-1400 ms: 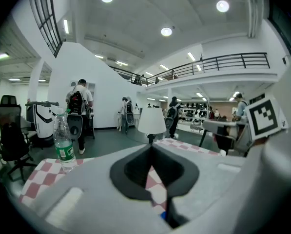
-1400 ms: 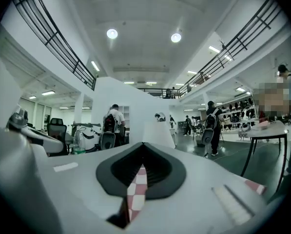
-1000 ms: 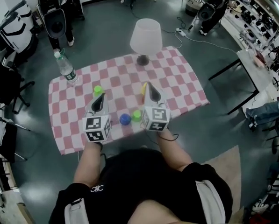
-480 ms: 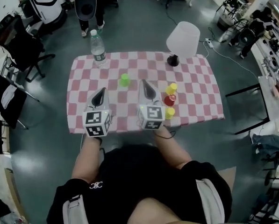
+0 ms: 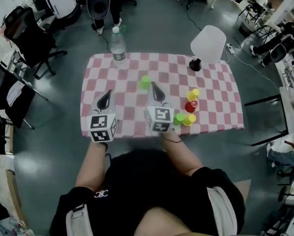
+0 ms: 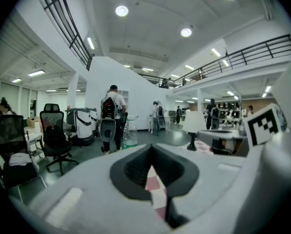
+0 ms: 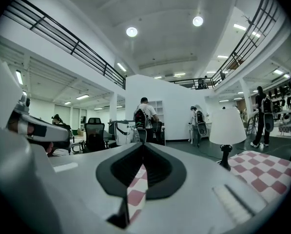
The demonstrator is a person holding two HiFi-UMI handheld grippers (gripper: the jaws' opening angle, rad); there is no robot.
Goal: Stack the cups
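Several small cups stand on the pink checked table (image 5: pixel 211 77). A light green cup (image 5: pixel 145 81) is alone near the middle, just ahead and left of my right gripper (image 5: pixel 152 85). To the right sit two yellow cups (image 5: pixel 192 94), a red cup (image 5: pixel 190 106), and at the near edge a green cup (image 5: pixel 179 117) beside a yellow cup (image 5: pixel 189 119). My left gripper (image 5: pixel 106 93) hovers over the table's left half. Both grippers are shut with nothing in them. In the gripper views only cloth shows past the left gripper (image 6: pixel 151 146) and the right gripper (image 7: pixel 143 145).
A clear water bottle (image 5: pixel 118 50) stands at the table's far left edge and a white lamp (image 5: pixel 207 44) at the far right corner. Office chairs (image 5: pixel 23 33), people and equipment ring the table on the grey floor. The lamp (image 7: pixel 226 128) also appears in the right gripper view.
Both grippers have swept left along the table's near side, so the cup cluster now lies right of the right gripper. A blue cup seen a second ago is out of sight. Jaws stayed shut.
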